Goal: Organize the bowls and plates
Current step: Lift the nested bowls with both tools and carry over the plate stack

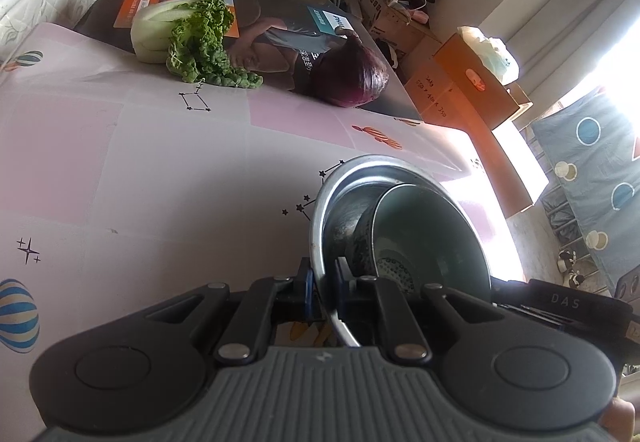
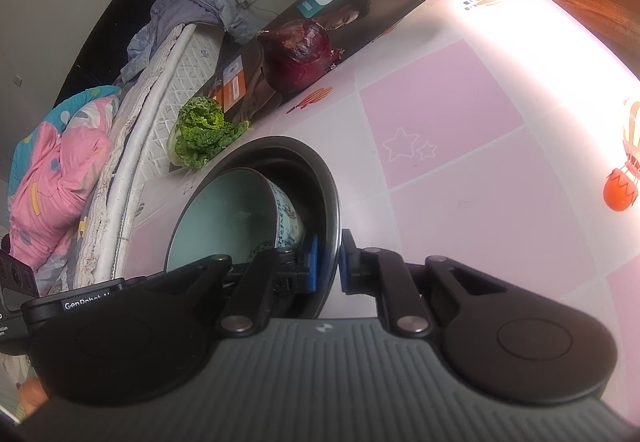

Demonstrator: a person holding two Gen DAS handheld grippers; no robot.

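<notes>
Both claws are clamped on the steel bowl's [image 1: 320, 217] rim: left claw [image 1: 324, 282] on one side, right claw [image 2: 327, 262] on the opposite. A ceramic bowl [image 2: 224, 217] sits tilted inside, over the desk [image 1: 140, 169]. Looks like mid-carry; next move needs a level, matched lift so nothing slides.

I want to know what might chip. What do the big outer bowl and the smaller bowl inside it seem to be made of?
The outer bowl looks like metal, probably stainless steel: thin rolled rim, grey mirror-like sheen. The inner bowl looks like glazed ceramic: thick wall, smooth pale green inside, blue-and-white pattern outside. That one seems likelier to chip.
</notes>
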